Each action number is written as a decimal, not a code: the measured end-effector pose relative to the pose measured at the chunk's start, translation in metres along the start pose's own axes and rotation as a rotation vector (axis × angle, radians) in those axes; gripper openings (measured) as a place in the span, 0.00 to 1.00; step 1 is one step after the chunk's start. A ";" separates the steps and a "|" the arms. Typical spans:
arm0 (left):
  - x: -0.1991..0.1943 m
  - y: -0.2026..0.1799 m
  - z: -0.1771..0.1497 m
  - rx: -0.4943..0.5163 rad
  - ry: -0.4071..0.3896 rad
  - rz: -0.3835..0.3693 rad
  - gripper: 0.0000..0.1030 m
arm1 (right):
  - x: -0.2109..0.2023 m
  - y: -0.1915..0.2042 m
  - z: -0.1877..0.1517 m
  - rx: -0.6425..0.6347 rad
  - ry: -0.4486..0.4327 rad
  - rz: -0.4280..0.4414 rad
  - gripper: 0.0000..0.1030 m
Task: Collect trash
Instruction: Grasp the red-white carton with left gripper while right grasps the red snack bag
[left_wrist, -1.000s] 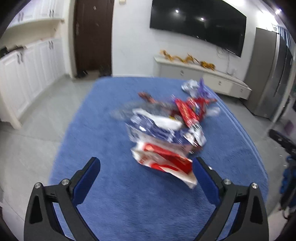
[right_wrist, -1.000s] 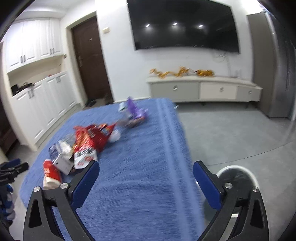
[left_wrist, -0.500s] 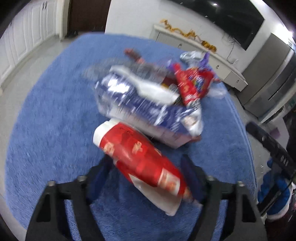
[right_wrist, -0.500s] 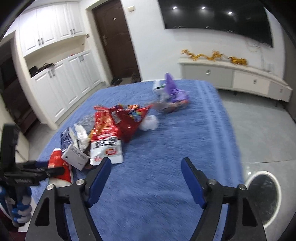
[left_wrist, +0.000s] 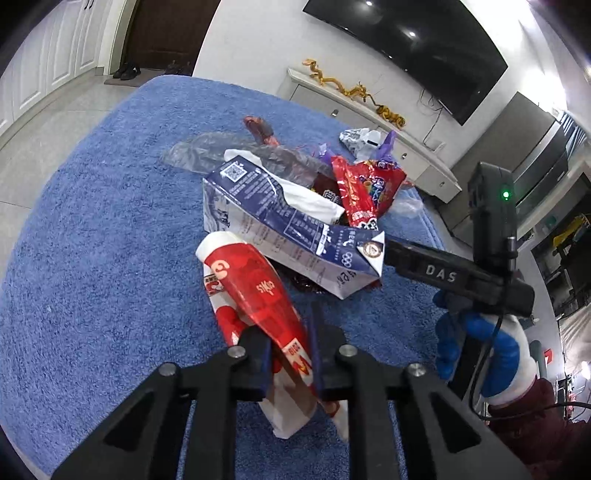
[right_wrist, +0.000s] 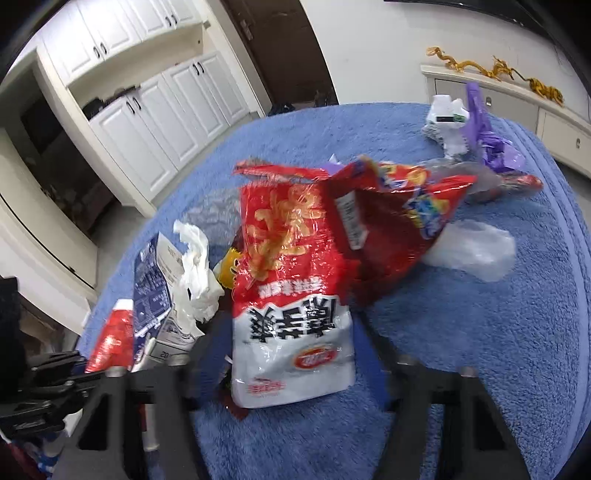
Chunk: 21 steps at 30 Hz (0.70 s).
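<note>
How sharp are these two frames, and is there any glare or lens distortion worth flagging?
Left wrist view: sharp, print on the blue-and-white carton readable; ceiling lights glare off the TV; fisheye bows the blue carpet. Right wrist view: motion blur smears the right gripper and its fingers, though the red-and-white snack bag between them stays legible; cabinets curve.

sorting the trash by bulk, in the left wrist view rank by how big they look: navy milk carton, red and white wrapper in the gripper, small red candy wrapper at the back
1. navy milk carton
2. red and white wrapper, shut in the left gripper; it sits nearer the camera, so its true size against the carton is unsure
3. small red candy wrapper, far back, so probably understated
</note>
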<state>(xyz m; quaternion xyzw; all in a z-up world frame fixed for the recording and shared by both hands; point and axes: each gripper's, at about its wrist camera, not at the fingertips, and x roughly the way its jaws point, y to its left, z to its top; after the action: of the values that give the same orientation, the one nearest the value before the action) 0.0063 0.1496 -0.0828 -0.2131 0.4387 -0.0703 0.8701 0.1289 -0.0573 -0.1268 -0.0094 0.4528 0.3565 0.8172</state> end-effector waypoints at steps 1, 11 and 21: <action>-0.003 0.001 -0.002 -0.004 -0.005 -0.008 0.14 | -0.003 0.001 -0.002 -0.002 -0.006 0.002 0.48; -0.038 -0.002 -0.015 0.019 -0.093 -0.014 0.03 | -0.057 0.013 -0.026 -0.059 -0.131 0.007 0.34; -0.068 -0.032 -0.007 0.081 -0.150 0.004 0.03 | -0.113 -0.005 -0.042 -0.013 -0.220 0.013 0.34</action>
<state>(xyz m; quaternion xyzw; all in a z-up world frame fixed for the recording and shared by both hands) -0.0386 0.1397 -0.0231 -0.1816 0.3694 -0.0701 0.9086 0.0635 -0.1402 -0.0692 0.0275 0.3580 0.3637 0.8595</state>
